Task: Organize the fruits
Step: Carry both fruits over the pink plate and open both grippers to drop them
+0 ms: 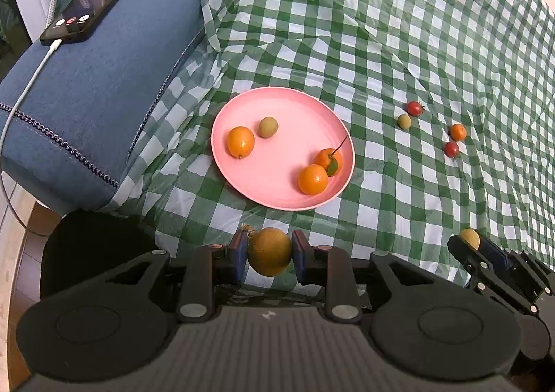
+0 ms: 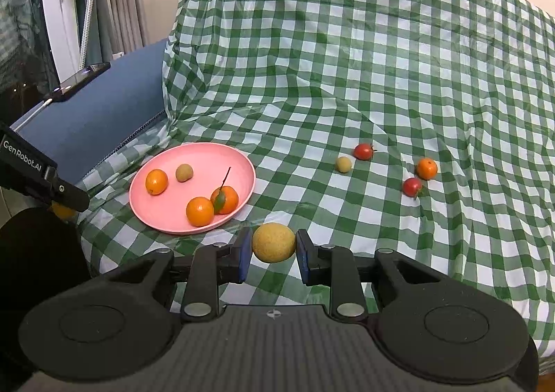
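A pink plate [image 1: 277, 191] [image 2: 166, 218] lies on the green checked cloth and holds three oranges and one small tan fruit [image 1: 267, 127]. My left gripper [image 1: 270, 255] is shut on a dull orange-brown fruit [image 1: 270, 257] in front of the plate. My right gripper [image 2: 273, 243] is shut on a pale yellow fruit [image 2: 273, 242] to the right of the plate; it also shows in the left wrist view [image 1: 470, 239]. On the cloth to the right lie two red tomatoes [image 2: 363, 151] [image 2: 412, 186], a small orange [image 2: 426, 168] and a tan fruit [image 2: 343, 164].
A blue cushion [image 1: 86, 107] lies left of the plate with a phone [image 1: 88, 9] on a white charging cable [image 1: 20, 107]. The cloth [image 2: 347, 62] rises in folds behind. A black round object [image 1: 90, 246] sits at the near left.
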Action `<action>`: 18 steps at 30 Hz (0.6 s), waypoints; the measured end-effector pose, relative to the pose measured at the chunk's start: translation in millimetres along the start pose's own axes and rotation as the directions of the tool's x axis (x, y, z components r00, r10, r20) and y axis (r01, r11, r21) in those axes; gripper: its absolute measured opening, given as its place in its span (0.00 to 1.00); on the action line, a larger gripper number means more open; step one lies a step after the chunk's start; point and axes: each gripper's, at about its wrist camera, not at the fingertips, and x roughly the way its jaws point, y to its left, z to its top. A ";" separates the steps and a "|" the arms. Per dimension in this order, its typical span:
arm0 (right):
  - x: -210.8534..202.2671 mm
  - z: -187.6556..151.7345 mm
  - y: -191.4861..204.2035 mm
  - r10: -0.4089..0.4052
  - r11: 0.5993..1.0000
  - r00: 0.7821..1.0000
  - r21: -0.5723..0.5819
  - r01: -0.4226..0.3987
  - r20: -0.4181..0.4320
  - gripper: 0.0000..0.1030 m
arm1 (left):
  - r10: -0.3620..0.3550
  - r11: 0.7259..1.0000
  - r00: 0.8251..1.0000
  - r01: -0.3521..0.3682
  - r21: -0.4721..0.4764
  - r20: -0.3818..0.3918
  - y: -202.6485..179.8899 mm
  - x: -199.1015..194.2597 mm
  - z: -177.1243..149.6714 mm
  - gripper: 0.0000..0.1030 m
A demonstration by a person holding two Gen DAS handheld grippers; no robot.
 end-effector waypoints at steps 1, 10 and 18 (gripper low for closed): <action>2.5 2.2 1.0 0.003 1.000 1.000 -0.001 -0.003 0.000 0.27 | 0.001 1.000 1.000 -0.001 -0.004 -0.001 0.5 1.7 1.9 0.29; 28.8 24.5 17.1 0.063 0.998 0.998 -0.025 -0.063 -0.004 0.27 | 0.000 1.000 1.000 0.000 -0.030 0.002 5.8 18.4 28.7 0.29; 68.5 45.0 39.1 0.132 0.990 0.991 -0.056 -0.133 -0.025 0.27 | 0.008 0.998 1.000 -0.009 -0.059 -0.017 11.5 48.8 60.5 0.29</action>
